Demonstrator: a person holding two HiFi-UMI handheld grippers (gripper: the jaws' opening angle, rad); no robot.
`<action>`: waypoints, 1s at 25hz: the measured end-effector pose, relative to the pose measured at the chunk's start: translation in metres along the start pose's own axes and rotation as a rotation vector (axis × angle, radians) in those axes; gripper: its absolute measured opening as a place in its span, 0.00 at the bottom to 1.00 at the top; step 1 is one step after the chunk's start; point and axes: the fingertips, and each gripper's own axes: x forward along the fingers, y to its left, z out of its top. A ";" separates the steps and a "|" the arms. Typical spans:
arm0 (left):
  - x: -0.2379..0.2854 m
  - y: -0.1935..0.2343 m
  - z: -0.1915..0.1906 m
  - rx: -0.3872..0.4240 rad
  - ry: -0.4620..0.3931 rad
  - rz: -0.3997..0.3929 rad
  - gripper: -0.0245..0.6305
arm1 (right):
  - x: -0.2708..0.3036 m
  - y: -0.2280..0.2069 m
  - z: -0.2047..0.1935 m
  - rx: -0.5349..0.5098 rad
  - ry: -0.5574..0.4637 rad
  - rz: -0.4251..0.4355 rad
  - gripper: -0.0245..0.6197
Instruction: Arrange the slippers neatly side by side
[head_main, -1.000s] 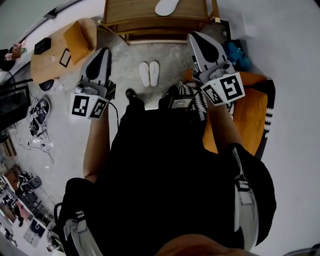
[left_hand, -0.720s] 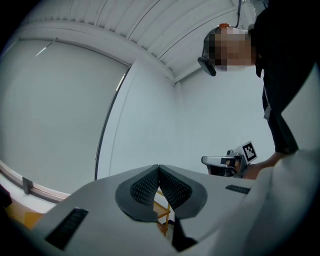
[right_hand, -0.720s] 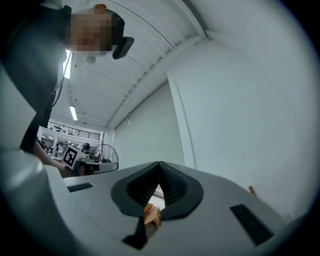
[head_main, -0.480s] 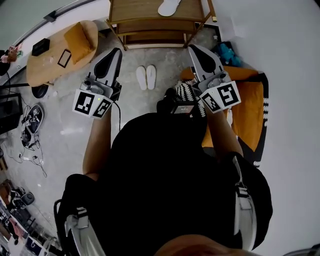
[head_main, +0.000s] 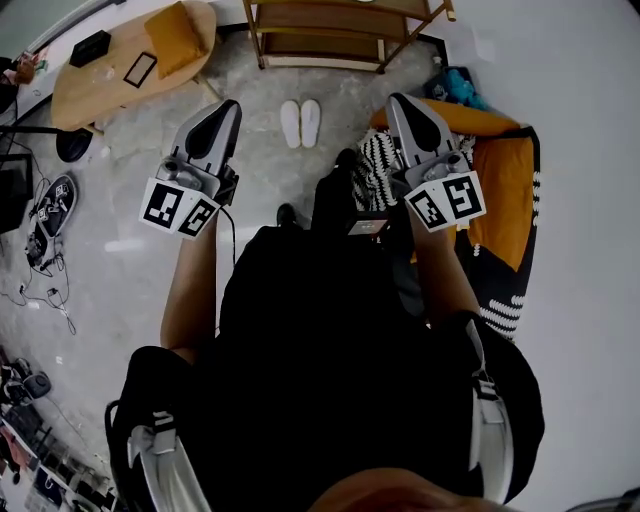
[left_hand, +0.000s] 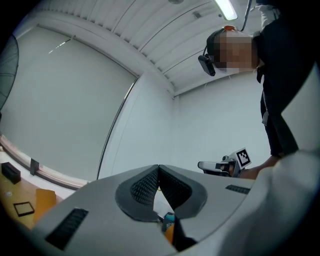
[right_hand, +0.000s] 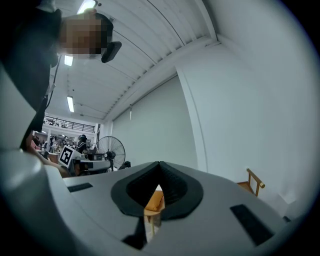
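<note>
A pair of white slippers (head_main: 300, 123) lies side by side on the grey floor in front of a wooden shelf rack (head_main: 320, 35), toes pointing at the rack. My left gripper (head_main: 228, 106) is held out level to the left of the pair, well short of it, shut with nothing in it. To the pair's right, my right gripper (head_main: 398, 100) is also shut and empty. In the left gripper view the dark pads (left_hand: 145, 186) meet at the tip, and the right gripper (left_hand: 222, 165) shows beyond. In the right gripper view the pads (right_hand: 172, 187) also meet.
A round wooden table (head_main: 95, 85) with an orange cushion (head_main: 175, 35) stands at the back left. An orange mat (head_main: 505, 190) over a black-and-white rug (head_main: 375, 165) lies at the right, by a blue object (head_main: 455, 85) and the white wall. Cables and shoes (head_main: 45, 215) lie at the left.
The person has stepped back from the rack. Slippers, rack and table have slid toward the top of the head view. Both grippers stayed shut and came back with the person.
</note>
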 end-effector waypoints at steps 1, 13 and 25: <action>-0.009 -0.011 0.001 -0.003 0.001 -0.006 0.06 | -0.011 0.009 0.005 -0.007 -0.002 -0.001 0.09; -0.044 -0.097 0.021 0.050 -0.007 0.012 0.06 | -0.079 0.041 0.027 0.013 -0.052 0.048 0.09; -0.056 -0.164 -0.026 0.017 0.068 0.045 0.06 | -0.160 0.037 -0.004 0.108 -0.005 0.075 0.09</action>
